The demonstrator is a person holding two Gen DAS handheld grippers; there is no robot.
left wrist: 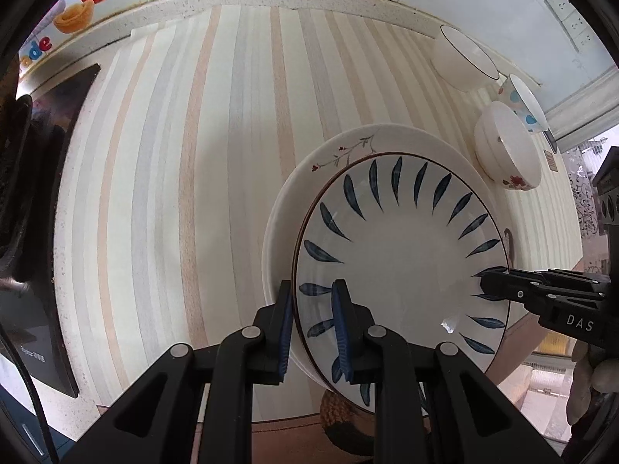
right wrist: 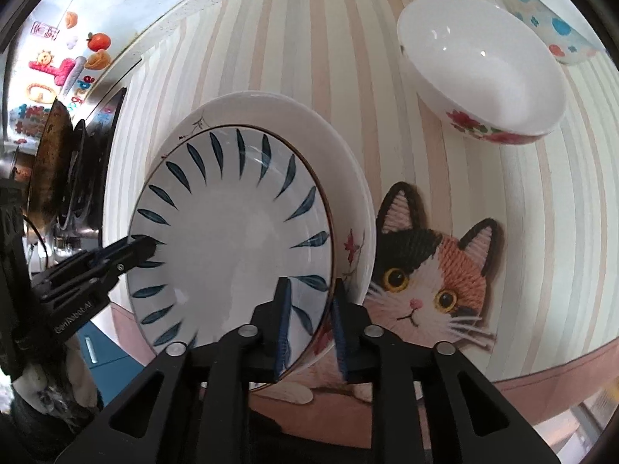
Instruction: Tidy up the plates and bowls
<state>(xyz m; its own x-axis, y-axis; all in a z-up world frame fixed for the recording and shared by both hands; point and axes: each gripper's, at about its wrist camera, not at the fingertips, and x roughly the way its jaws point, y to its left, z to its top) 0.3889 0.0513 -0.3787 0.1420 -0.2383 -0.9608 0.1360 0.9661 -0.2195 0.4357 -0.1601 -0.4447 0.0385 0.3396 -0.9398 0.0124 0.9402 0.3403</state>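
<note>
- My left gripper (left wrist: 313, 324) and right gripper (right wrist: 309, 326) each pinch opposite rims of the blue-leaf plate (left wrist: 402, 266), jaws nearly closed.
- Beneath it, a floral plate (left wrist: 348, 150) on the striped counter (left wrist: 174, 174).

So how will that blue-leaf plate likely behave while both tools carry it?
The blue-leaf plate looks glazed with glare spots, so probably slippery. It seems rigid ceramic, likely chipping if knocked on the floral plate beneath. The left tool and right tool pinch only opposite rims, so it may tilt.
</note>
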